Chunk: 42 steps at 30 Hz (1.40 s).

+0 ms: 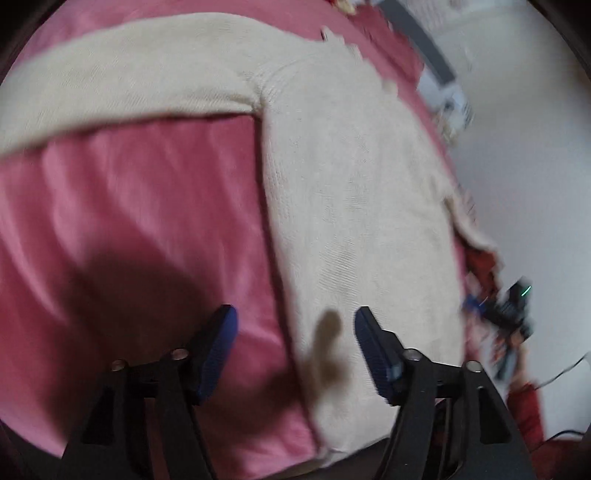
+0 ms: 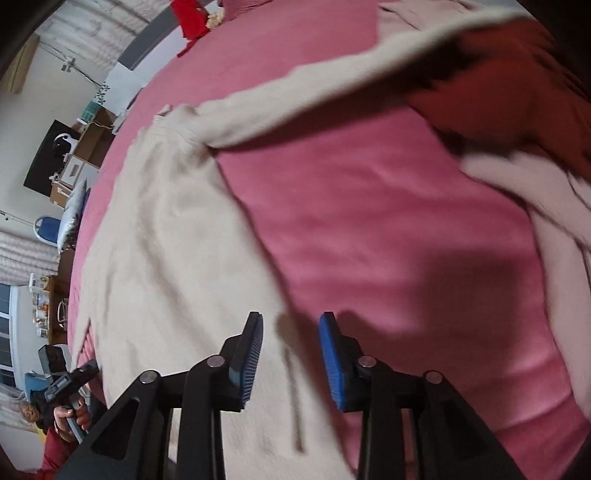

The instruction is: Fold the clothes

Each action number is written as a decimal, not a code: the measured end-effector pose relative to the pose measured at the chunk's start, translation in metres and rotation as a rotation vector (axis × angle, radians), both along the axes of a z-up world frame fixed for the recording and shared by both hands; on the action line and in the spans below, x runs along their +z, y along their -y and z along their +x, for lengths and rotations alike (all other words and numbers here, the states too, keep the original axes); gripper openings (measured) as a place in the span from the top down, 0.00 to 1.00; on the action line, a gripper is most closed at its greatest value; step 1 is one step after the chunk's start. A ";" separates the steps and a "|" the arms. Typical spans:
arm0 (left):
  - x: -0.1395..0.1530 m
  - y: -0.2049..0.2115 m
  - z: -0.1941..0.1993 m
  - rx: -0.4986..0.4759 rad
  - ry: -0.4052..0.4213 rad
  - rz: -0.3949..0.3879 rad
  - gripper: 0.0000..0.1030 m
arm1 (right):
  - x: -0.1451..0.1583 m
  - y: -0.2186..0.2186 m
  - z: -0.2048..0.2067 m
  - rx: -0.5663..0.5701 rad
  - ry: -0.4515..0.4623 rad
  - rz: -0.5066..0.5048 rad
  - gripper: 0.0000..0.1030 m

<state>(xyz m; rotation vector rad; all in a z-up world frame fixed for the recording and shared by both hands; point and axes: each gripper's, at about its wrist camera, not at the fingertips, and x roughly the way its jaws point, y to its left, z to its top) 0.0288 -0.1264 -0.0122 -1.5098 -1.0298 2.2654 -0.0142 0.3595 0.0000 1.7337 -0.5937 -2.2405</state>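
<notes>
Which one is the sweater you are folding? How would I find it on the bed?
Look for the big pink bedspread that covers the whole bed. The cream knit sweater lies flat on it near one edge, with one long sleeve stretched out sideways across the pink. The clothes heaped at the other side are pale pink and dark red; only the sweater is cream.

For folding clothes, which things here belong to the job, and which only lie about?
Job: cream sweater, spread flat on the pink bed; left tool; right tool, both open.
Lying about: red garment; pale pink clothes.
</notes>
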 end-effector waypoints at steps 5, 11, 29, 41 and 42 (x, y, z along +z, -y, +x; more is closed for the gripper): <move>-0.005 -0.034 0.003 -0.085 -0.014 0.020 0.20 | -0.023 0.006 0.009 0.023 0.045 -0.107 0.60; -0.006 -0.050 -0.003 -0.069 -0.022 0.014 0.19 | -0.039 0.020 0.013 -0.005 0.044 -0.185 0.53; -0.019 -0.087 0.002 -0.265 0.050 0.176 0.19 | -0.055 0.013 0.023 0.002 0.169 -0.458 0.53; -0.022 -0.091 -0.007 -0.168 0.100 0.131 0.68 | -0.057 0.028 0.028 -0.031 0.179 -0.379 0.93; -0.024 -0.087 -0.007 -0.169 0.106 0.171 0.74 | -0.056 0.029 0.029 -0.041 0.181 -0.404 0.93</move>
